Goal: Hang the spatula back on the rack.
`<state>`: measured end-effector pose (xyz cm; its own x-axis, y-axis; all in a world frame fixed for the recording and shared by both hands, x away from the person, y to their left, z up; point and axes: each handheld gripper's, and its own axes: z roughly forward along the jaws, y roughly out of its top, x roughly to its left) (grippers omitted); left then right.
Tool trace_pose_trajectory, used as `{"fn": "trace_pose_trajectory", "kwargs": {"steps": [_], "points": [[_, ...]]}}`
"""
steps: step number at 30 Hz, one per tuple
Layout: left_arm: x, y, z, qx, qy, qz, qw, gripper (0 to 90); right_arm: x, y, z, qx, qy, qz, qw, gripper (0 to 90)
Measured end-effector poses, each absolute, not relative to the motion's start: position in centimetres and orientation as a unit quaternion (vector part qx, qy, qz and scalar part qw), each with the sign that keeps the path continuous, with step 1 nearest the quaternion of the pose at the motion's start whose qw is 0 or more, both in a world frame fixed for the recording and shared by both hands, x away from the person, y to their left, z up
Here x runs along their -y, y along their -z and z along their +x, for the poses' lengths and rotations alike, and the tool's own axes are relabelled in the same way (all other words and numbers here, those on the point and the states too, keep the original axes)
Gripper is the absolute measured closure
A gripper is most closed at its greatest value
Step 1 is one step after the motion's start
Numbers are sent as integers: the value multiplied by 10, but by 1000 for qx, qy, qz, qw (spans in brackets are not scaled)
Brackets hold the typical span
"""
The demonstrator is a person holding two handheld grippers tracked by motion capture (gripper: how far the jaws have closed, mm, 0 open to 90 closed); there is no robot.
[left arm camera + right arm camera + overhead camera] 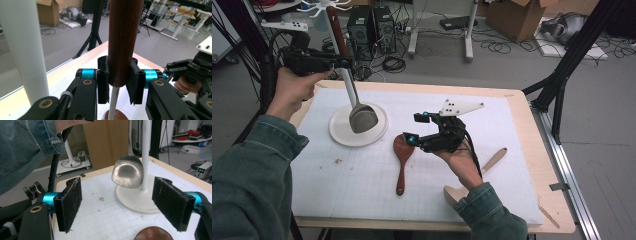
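leftmost, the left gripper (346, 62) is held up at the far left corner of the table (532, 150); its jaws are clamped on the dark wooden handle of a metal ladle (362, 118), seen pinched between the pads (103, 82) in the left gripper view; the ladle hangs nearly upright, its bowl just above the round white base of a stand (377, 131) that sits on the white gridded mat (492, 175); whether bowl and base touch cannot be told; right of the stand, a wooden spoon (401, 160) lies flat on the mat, bowl far, handle near; just right of it, the right gripper (417, 127) is held low over the mat, jaws spread wide with nothing between them; at the near right, a pale wooden spatula (494, 161) lies partly hidden under the right hand (462, 165).
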<state>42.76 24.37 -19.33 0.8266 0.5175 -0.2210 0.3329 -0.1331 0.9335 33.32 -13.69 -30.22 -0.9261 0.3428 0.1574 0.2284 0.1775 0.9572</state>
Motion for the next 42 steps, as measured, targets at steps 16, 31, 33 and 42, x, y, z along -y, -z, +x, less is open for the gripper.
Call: {"fn": "trace_pose_trajectory", "kwargs": {"steps": [16, 31, 33, 42], "points": [[-259, 199, 429, -313, -85, 725, 607, 697, 144, 301, 334, -768, -608, 194, 52, 233], [-279, 186, 415, -313, -127, 730, 594, 597, 172, 302, 337, -782, -581, 216, 72, 233], [-282, 183, 412, -311, -130, 731, 593, 607, 175, 302, 337, -784, -577, 218, 73, 233], [-287, 167, 399, -295, -139, 730, 601, 774, 192, 303, 334, -788, -568, 224, 79, 233]]}}
